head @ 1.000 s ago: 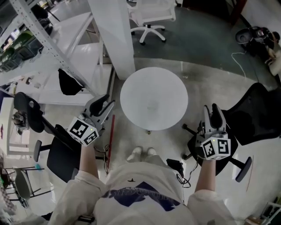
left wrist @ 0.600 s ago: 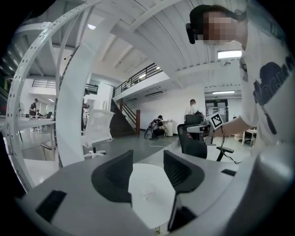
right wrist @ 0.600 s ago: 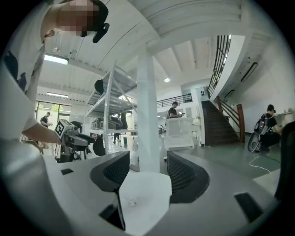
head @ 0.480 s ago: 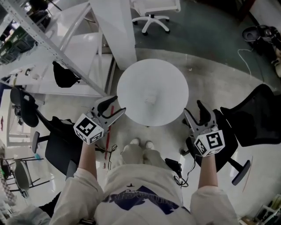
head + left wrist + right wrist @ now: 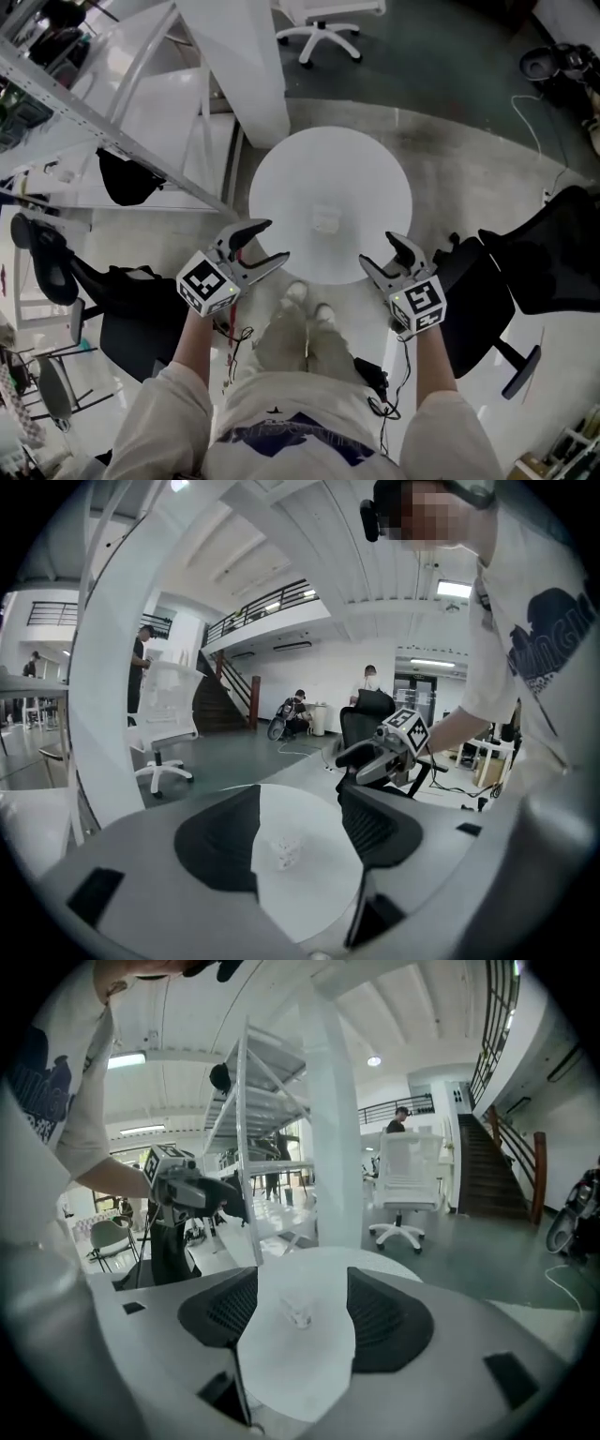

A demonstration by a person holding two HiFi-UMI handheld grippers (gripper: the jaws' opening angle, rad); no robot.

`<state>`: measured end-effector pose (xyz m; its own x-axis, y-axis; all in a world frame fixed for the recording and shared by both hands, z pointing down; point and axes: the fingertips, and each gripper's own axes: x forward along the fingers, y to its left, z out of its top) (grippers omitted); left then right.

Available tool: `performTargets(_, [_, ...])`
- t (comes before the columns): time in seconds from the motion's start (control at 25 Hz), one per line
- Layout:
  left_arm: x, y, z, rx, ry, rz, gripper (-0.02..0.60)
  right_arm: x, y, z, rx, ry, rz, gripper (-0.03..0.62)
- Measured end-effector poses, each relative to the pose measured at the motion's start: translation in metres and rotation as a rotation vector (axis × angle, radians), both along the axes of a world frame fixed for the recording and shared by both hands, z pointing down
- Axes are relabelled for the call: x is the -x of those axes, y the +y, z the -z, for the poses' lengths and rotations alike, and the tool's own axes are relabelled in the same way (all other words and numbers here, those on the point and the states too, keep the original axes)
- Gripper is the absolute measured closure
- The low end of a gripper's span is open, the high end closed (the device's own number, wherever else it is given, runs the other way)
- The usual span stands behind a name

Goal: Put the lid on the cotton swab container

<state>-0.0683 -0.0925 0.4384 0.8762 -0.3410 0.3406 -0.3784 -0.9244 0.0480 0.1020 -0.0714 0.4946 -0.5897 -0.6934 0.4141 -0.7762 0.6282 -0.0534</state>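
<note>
A small clear cotton swab container [image 5: 326, 219] sits near the middle of the round white table [image 5: 281, 178]. I cannot make out a separate lid. My left gripper [image 5: 269, 242] hovers at the table's near left edge, and its jaws have just been opening with nothing between them. My right gripper [image 5: 378, 250] hovers at the near right edge, its jaws also just opened and empty. In the left gripper view the container [image 5: 286, 852] lies ahead between the jaws, far off, with the right gripper [image 5: 364, 758] beyond. The right gripper view shows the container [image 5: 300, 1314] and the left gripper [image 5: 202, 1192].
A white pillar [image 5: 239, 66] and a white office chair [image 5: 323, 23] stand behind the table. Black chairs sit at the left [image 5: 122, 309] and right [image 5: 534, 262]. A metal shelf rack [image 5: 103, 122] runs along the left. People stand in the far background.
Both grippers have come down and in toward the table's near edge. Their jaws stand wider apart than before.
</note>
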Motion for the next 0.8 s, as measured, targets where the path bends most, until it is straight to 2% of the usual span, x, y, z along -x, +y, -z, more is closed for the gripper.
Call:
performTargets(0.16, [-0.005, -0.015, -0.016, 0.012, 0.002, -0.062, 0.324, 0.025, -0.016, -0.047, 0.071, 0.057, 0.045, 0.284])
performTargets(0.44, [-0.011, -0.034, -0.053, 0.034, -0.009, -0.146, 0.316, 0.060, -0.044, -0.112, 0.141, 0.158, 0.135, 0.284])
performTargets(0.8, [-0.015, -0.044, -0.093, 0.102, 0.019, -0.172, 0.314, 0.070, -0.055, -0.178, 0.201, 0.278, 0.243, 0.287])
